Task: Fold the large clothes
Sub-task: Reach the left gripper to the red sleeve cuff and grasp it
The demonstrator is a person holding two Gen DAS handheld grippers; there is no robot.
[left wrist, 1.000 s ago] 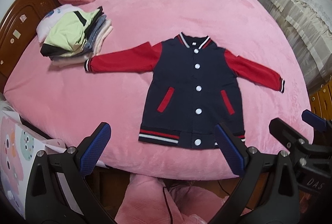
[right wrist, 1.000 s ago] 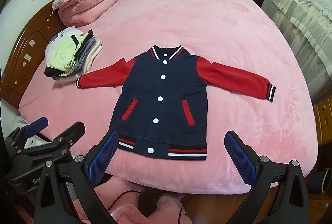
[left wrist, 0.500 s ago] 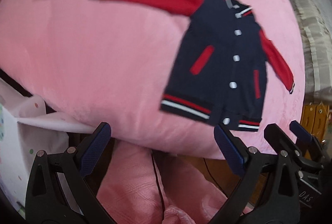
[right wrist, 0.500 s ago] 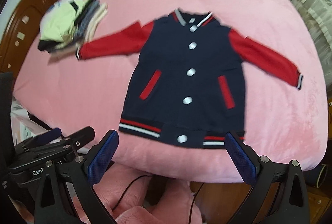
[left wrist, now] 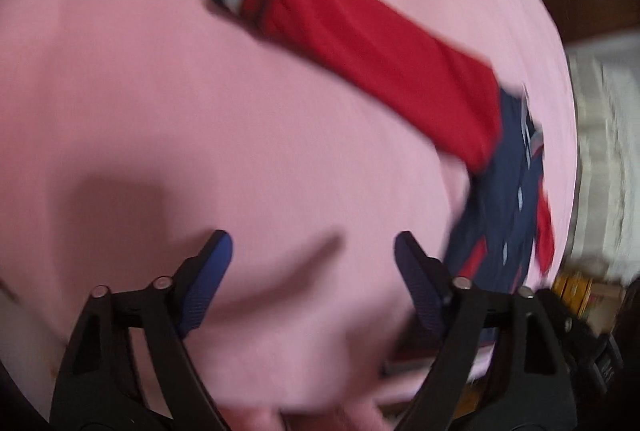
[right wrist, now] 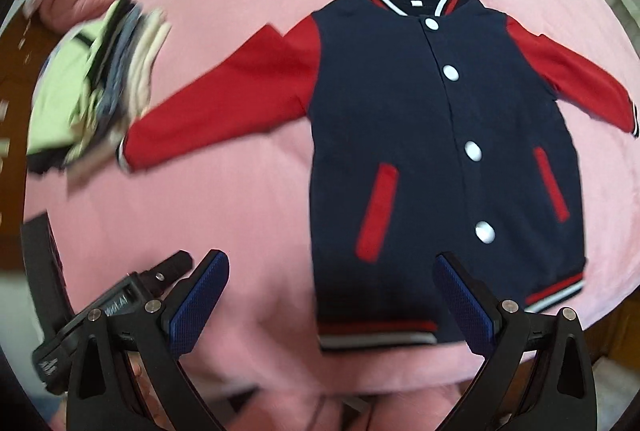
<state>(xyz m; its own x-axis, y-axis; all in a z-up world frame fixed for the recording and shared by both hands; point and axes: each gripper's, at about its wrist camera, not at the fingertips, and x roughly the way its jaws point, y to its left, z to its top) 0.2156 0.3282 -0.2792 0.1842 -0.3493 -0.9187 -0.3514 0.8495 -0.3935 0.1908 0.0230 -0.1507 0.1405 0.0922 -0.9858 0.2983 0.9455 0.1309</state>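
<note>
Left gripper closing, empty, jacket flat on bed

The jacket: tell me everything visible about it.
The jacket lies flat, front up, on the pink bedspread, sleeves spread. Navy body, red sleeves, red pocket trims, white snaps down the closed front, striped collar, cuffs and hem. It looks like soft knit. One cuff lies against the pile of folded clothes. Neither gripper touches it.

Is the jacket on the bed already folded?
No. The jacket lies flat on the pink bed, both red sleeves spread out to the sides.
</note>
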